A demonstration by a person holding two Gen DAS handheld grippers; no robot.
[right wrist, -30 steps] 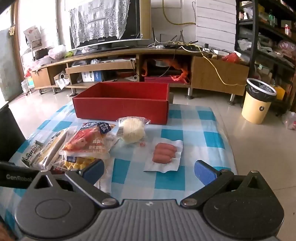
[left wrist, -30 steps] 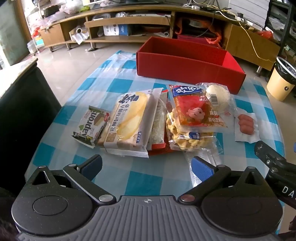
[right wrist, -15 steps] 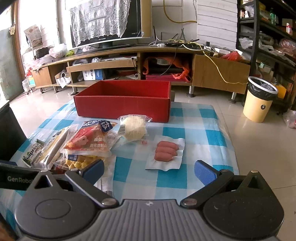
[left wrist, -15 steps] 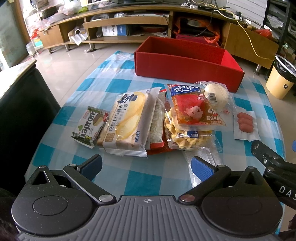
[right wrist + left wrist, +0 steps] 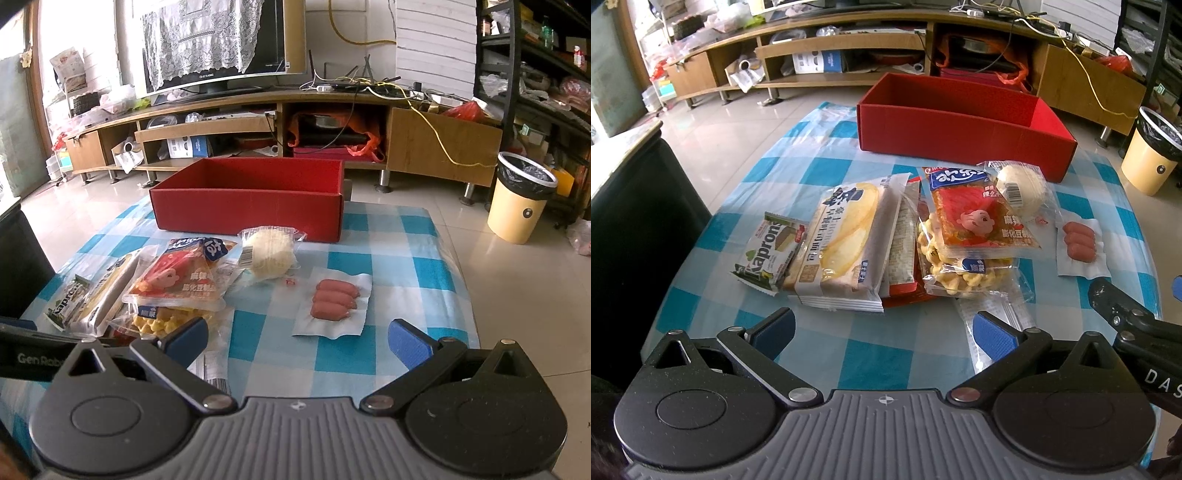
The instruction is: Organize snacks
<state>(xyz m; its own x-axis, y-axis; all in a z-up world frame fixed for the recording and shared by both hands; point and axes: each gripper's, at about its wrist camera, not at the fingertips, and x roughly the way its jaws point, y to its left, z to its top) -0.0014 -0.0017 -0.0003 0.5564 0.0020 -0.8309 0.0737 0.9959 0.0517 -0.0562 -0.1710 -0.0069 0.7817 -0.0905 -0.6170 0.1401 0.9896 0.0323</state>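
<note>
I am holding my left gripper and right gripper with fingers spread apart, both hovering above the blue-and-white checked tablecloth, gripping nothing. The plastic-wrapped snack packets are lying clustered mid-table, the vacuum-packed pink sausages slightly apart, all near the open red cardboard box
</note>
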